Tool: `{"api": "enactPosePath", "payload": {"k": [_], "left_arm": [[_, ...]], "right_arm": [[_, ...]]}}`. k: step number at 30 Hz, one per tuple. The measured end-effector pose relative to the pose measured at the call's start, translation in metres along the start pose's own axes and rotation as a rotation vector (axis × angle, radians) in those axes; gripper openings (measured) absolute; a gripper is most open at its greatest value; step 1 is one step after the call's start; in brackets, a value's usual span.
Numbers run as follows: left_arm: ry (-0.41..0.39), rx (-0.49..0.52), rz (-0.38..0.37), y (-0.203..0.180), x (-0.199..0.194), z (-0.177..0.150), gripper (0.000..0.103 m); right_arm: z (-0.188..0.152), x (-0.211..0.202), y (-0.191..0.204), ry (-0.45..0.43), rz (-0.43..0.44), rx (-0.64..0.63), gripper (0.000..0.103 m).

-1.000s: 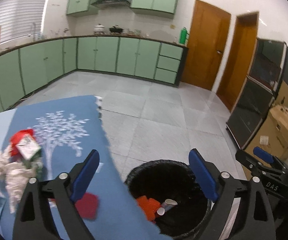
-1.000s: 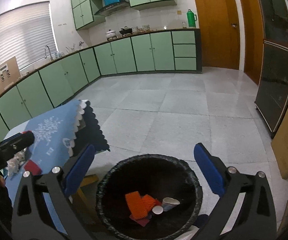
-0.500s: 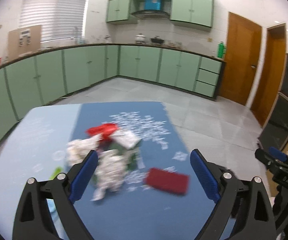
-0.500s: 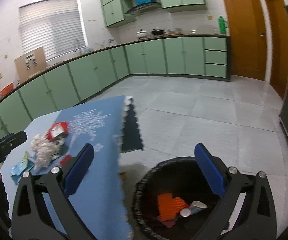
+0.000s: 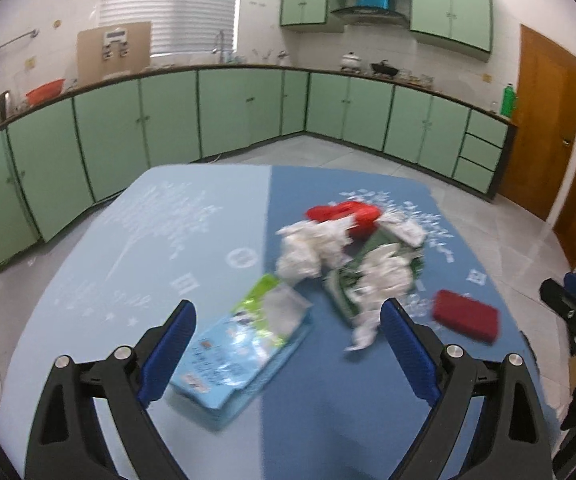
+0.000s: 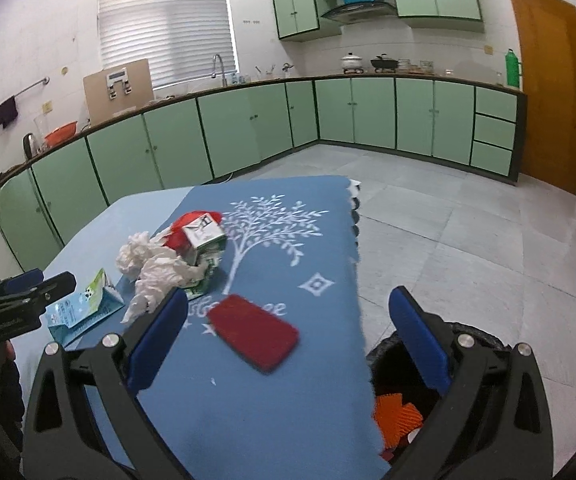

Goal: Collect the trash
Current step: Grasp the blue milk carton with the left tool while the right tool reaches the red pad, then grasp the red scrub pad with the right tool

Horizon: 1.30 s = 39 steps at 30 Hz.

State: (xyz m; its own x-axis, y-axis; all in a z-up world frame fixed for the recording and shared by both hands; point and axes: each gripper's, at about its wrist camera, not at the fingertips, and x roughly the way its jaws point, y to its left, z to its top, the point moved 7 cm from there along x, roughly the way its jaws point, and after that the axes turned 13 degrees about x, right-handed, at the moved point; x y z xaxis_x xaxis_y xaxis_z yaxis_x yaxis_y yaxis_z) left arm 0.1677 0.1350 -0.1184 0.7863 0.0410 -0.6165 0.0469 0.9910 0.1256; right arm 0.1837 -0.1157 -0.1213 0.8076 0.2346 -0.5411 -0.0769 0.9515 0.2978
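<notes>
My left gripper (image 5: 288, 344) is open and empty above the blue tablecloth (image 5: 192, 248), just before a blue-green packet (image 5: 244, 344). Beyond it lie crumpled white tissues (image 5: 311, 252), a red wrapper (image 5: 343, 214), a green-white carton (image 5: 371, 276) and a flat red pad (image 5: 465, 316). My right gripper (image 6: 291, 336) is open and empty over the table's right edge, with the red pad (image 6: 256, 332) between its fingers. The black trash bin (image 6: 399, 380) sits on the floor at lower right, holding orange scraps (image 6: 397, 416). The tissues (image 6: 148, 264), carton (image 6: 204, 240) and packet (image 6: 84, 308) lie to the left.
Green cabinets (image 6: 248, 128) line the far walls with a tiled floor (image 6: 447, 232) between them and the table. Wooden doors (image 6: 547, 92) stand at right. The other gripper shows at the edge of each view (image 5: 575, 312) (image 6: 12, 304).
Both grippers swung left from over the trash bin back to the table. The left now faces the trash pile; the right has the bin at its lower right.
</notes>
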Motion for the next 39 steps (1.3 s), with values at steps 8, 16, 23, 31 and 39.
{"api": "enactPosePath", "payload": {"k": [8, 16, 23, 31, 39], "left_arm": [[0.067, -0.009, 0.025, 0.025, 0.020, -0.019, 0.092], [0.139, 0.017, -0.011, 0.025, 0.041, -0.032, 0.092], [0.208, -0.018, -0.049, 0.026, 0.056, -0.042, 0.092], [0.204, 0.003, -0.054, 0.018, 0.052, -0.043, 0.076], [0.196, -0.030, -0.075, 0.002, 0.041, -0.043, 0.047]], "right_arm": [[-0.003, 0.020, 0.017, 0.022, 0.001, -0.001, 0.098], [-0.015, 0.040, 0.024, 0.075, -0.013, -0.029, 0.098], [-0.021, 0.054, 0.023, 0.120, -0.022, -0.048, 0.098], [-0.025, 0.065, 0.016, 0.178, -0.030, -0.080, 0.098], [-0.031, 0.075, 0.011, 0.245, -0.011, -0.071, 0.097]]}}
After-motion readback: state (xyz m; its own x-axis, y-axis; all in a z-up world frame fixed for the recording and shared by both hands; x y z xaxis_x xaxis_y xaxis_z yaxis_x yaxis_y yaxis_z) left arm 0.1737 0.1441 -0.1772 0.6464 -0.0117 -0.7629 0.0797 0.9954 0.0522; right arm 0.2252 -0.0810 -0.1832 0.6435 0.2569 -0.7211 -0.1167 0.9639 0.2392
